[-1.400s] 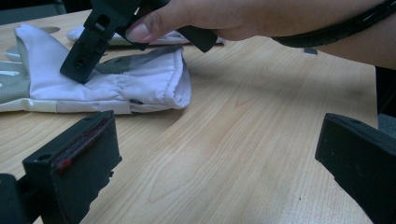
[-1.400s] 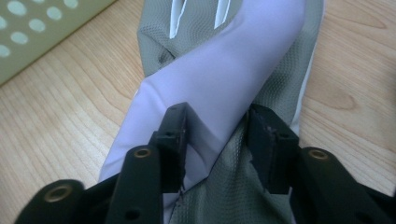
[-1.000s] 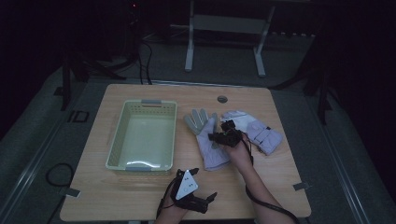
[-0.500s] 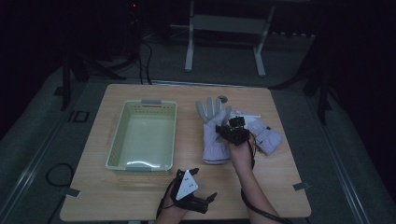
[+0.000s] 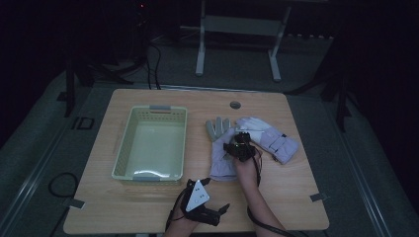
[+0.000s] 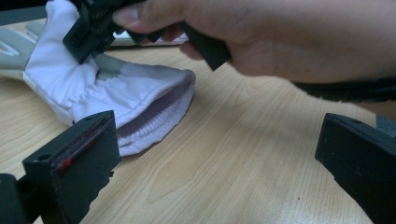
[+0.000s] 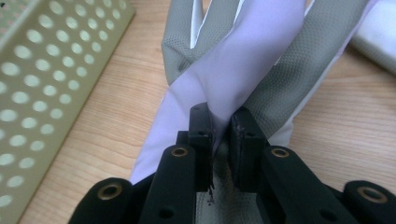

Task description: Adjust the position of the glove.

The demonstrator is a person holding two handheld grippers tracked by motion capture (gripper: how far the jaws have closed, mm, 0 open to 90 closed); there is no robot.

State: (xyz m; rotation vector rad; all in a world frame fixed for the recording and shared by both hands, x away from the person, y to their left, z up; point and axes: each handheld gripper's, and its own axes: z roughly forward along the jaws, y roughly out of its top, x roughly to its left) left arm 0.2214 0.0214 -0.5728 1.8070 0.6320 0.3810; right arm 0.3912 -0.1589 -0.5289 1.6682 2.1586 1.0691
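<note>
Where the wooden desk (image 5: 148, 207) carries the work, the items stand as follows. Basket (image 5: 123, 153): pale green, perforated, left of centre, well apart from both grippers. Near glove (image 5: 220, 158): white with grey fingers, lying palm-flat just right of the basket, cuff toward the person, fingers pointing away. Second glove (image 5: 269, 138): white, lying crosswise just beyond and to the right, its fingertips close beside the first glove's. Round hole (image 5: 235, 104): in the desk near its far edge.

Right gripper (image 7: 219, 135): jaws closed on a pinched fold of the near glove's white fabric, between two grey fingers; nothing stands between it and the basket but bare wood. Left gripper (image 5: 217, 210): resting at the near edge, jaws standing wide apart with nothing between them, facing the glove's open cuff.

Change from the earlier frames: the near glove has shifted on the desk, now lying straighter; the right hand sits lower on it; the left gripper stays put.
</note>
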